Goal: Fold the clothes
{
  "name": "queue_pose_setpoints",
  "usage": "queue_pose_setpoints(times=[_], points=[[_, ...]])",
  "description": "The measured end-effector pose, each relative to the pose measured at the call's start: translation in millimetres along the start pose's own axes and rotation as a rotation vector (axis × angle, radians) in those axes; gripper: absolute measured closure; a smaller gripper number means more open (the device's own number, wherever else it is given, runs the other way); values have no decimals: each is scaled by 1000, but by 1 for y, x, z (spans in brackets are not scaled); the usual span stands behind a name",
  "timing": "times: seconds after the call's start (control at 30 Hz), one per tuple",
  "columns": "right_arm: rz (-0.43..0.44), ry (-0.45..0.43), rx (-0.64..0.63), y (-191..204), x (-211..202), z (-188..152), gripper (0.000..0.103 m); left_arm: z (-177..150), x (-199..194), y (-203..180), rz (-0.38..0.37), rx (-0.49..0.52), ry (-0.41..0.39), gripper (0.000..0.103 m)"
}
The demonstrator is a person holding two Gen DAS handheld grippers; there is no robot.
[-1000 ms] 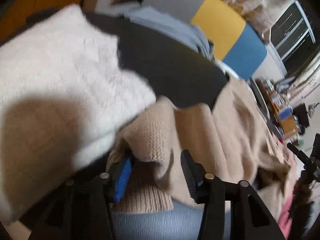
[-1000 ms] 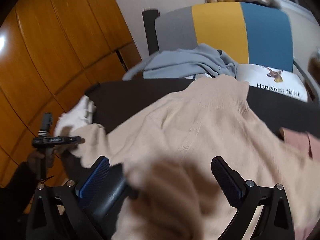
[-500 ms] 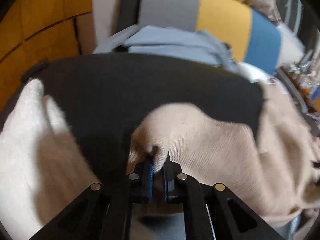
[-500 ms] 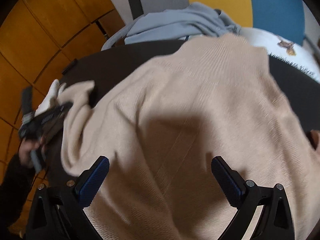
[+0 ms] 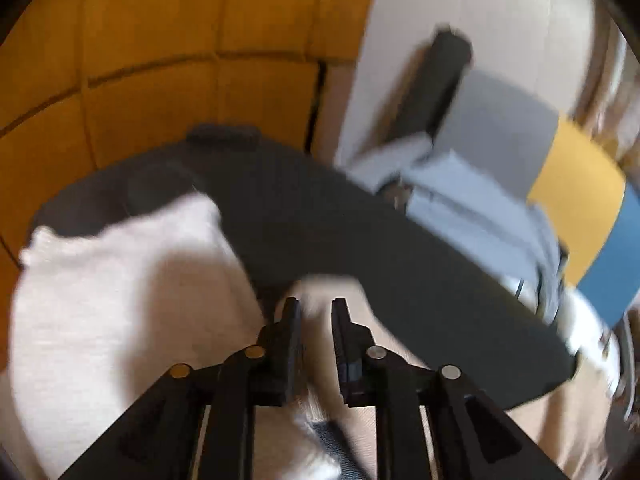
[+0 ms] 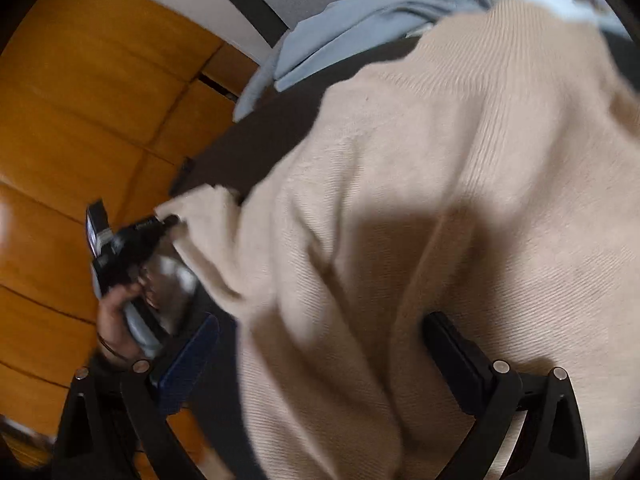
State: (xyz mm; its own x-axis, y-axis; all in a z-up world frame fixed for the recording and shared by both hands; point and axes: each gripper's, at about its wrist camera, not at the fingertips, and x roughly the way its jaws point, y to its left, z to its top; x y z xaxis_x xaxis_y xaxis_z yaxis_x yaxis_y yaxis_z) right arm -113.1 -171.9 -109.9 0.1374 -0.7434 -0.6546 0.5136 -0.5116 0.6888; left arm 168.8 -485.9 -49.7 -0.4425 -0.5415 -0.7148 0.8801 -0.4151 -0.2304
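A beige knit sweater (image 6: 420, 200) lies spread over a dark table (image 6: 240, 152). My left gripper (image 5: 316, 312) is shut on a corner of the beige sweater (image 5: 324, 288) and holds it out to the left; it also shows in the right wrist view (image 6: 160, 226), pinching that sweater corner. My right gripper (image 6: 320, 344) is open, its fingers either side of the sweater's near part, low over the cloth. A white fluffy garment (image 5: 120, 280) lies on the dark table (image 5: 360, 240) left of my left gripper.
A grey-blue garment (image 5: 480, 200) is heaped at the table's far edge, in front of a grey, yellow and blue chair back (image 5: 560, 168). An orange wooden panel wall (image 5: 160, 60) stands close behind the table on the left.
My left gripper shut on the sweater corner and has pulled it out to the left, toward the wall. My right gripper stayed open and moved closer over the sweater.
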Motion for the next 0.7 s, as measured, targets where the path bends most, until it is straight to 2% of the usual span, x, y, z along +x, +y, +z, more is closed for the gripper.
queue_pose_setpoints(times=[0.1,0.17,0.3,0.43,0.5,0.57,0.7], points=[[65,-54,29,-11,-23,-2,0,-28,-11,-17,-188,58,120,82],[66,-97,27,-19,-46,-2,0,-47,-19,-29,-313,96,200,82],[-26,-183,12,-40,-104,-10,0,-84,-33,-52,-564,173,360,82],[-135,-251,81,-79,-150,-32,0,-148,-58,-81,-762,261,500,82],[-155,-276,130,-101,-161,-43,0,-173,-73,-90,-832,283,540,77],[-136,-306,170,-117,-162,-56,0,-187,-83,-93,-860,299,553,72],[-121,-452,62,-117,-158,-76,0,-196,-87,-100,-896,295,591,60]])
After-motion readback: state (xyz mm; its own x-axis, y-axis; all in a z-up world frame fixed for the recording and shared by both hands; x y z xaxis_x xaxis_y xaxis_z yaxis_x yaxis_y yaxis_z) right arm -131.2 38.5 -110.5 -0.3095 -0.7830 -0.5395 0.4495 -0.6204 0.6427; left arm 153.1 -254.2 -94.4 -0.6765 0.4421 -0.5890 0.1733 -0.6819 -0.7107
